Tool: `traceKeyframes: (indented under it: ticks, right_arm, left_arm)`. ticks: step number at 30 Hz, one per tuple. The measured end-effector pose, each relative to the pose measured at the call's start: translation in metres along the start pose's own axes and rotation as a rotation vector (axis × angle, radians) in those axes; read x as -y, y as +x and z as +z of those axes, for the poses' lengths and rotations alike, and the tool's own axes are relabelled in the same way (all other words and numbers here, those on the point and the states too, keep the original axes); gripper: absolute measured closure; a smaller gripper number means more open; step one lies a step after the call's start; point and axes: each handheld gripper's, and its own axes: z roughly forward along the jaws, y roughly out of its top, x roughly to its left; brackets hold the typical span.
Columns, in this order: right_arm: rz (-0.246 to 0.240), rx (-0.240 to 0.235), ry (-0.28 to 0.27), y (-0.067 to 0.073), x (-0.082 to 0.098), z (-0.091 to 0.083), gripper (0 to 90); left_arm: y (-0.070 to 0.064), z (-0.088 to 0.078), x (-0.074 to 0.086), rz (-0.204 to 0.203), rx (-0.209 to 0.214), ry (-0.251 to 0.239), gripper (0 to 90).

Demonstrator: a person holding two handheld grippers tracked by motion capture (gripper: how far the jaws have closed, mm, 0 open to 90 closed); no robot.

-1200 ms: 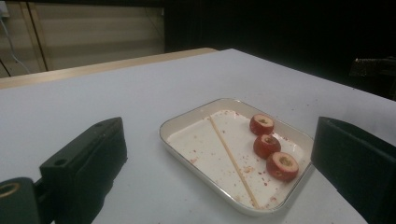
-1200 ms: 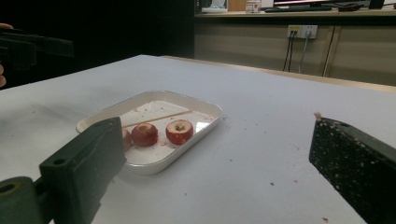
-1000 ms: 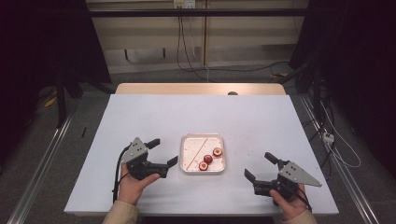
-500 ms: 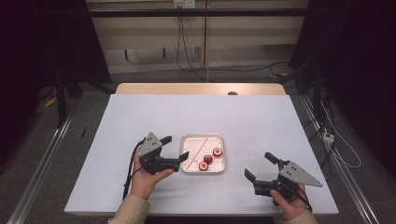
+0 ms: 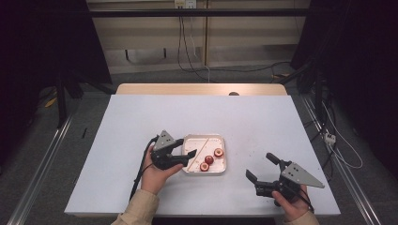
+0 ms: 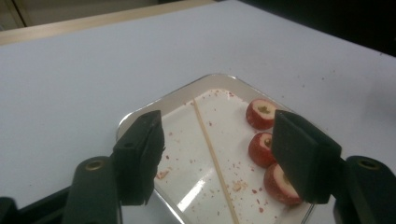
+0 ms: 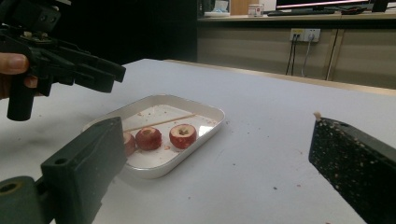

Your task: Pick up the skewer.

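- Our left gripper has moved in over the tray's near edge, jaws just narrowing, nothing gripped.
- Wooden skewer lies between its jaws; three red fruit pieces beside one jaw.
- Our right gripper: jaws wide, empty, well apart from the tray.

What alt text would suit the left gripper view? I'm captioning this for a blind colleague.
The left tongs hang open above a shallow white tray on a pale table, with nothing between their black jaws. A thin wooden skewer lies lengthwise in the tray, and three red cored fruit pieces sit in a row beside it among red crumbs.
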Motion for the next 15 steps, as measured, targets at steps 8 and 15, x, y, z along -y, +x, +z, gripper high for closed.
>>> traceKeyframes:
  ticks: [8, 15]
  right_arm:
    - [0.001, 0.001, -0.002, -0.001, 0.0, 0.0, 3.0]
    - [0.009, 0.004, -0.003, -0.002, 0.0, -0.001, 3.0]
  left_arm:
    - [-0.004, 0.012, -0.004, 0.003, 0.023, 0.117, 51.3]
    - [-0.005, 0.021, -0.007, 0.011, -0.011, 0.181, 53.2]
